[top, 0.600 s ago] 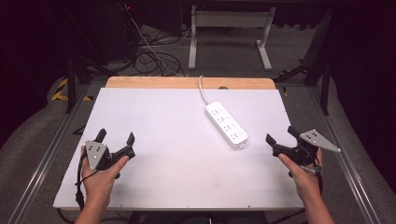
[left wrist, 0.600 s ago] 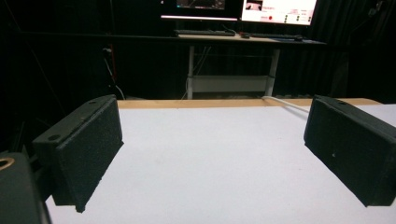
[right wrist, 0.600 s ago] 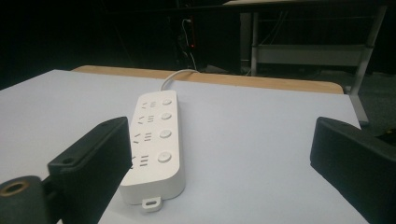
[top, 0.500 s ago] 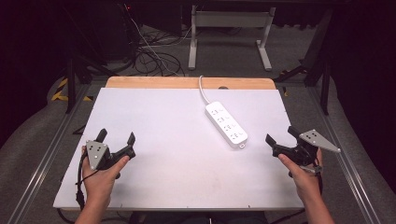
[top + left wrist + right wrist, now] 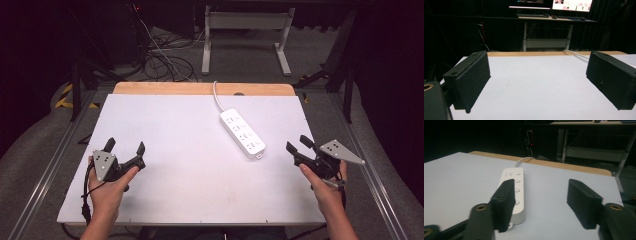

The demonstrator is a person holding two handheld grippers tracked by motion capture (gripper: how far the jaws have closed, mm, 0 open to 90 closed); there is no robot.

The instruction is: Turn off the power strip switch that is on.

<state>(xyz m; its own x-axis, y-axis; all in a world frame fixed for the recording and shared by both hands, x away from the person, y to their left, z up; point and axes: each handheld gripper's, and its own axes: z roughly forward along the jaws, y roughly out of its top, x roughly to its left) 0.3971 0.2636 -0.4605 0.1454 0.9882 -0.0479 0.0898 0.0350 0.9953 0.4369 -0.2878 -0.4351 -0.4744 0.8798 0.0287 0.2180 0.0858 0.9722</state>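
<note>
power strip [image 5: 242,133] lies mid-table, right hand-held gripper [image 5: 299,147] near the table's right edge.

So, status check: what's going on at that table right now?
Left tool open, empty. Right tool open, empty, beside the white power strip. Strip flat on the table, untouched. Nothing between.

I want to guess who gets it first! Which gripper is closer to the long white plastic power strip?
Right. The right gripper sits just beside the long white plastic power strip, jaws open toward it. The left gripper is far across the white table, near its left edge.
</note>
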